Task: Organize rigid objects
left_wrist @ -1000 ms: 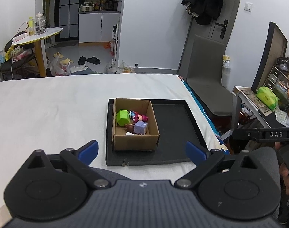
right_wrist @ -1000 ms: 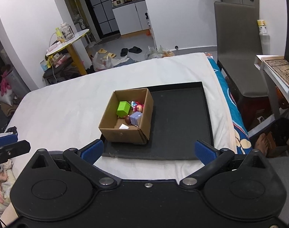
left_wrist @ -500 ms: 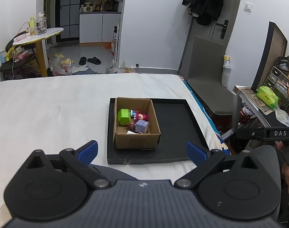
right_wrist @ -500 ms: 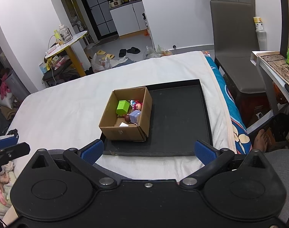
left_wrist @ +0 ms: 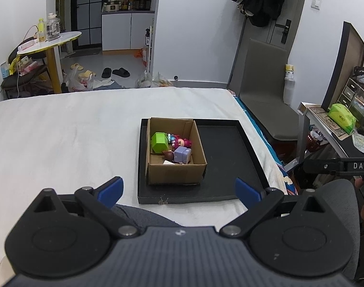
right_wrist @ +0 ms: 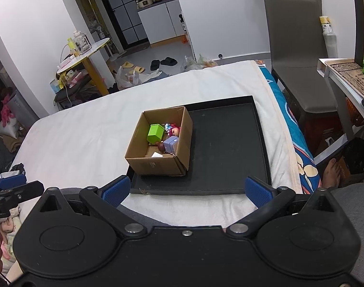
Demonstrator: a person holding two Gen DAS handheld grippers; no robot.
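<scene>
1. The cardboard box (left_wrist: 176,153) stands in the left part of the black tray (left_wrist: 229,162), which lies on the bed (left_wrist: 62,138) near its right edge
2. Inside the box lie a green block (left_wrist: 159,142), a small doll with dark pink hair (left_wrist: 179,141), a lilac cube (left_wrist: 182,155) and a brown figure (left_wrist: 168,154) that touches the cube; a white paper scrap (right_wrist: 156,154) lies on the box floor
3. The left tongs (left_wrist: 179,189) are spread wide, holding nothing, and the right tongs (right_wrist: 185,189) are also spread wide with nothing between them; both hang near the front edge of the tray, apart from the box, and nothing stands between them and the toys
4. Compared with half a second ago, both views are almost the same; the tray and the box did not move
5. The bed has a white cover. To the right stand a grey chair (left_wrist: 263,95) and a worktop (left_wrist: 325,124) with a green tissue pack (left_wrist: 342,117); behind, a round table (left_wrist: 50,41) and slippers (left_wrist: 116,72) on the floor
</scene>
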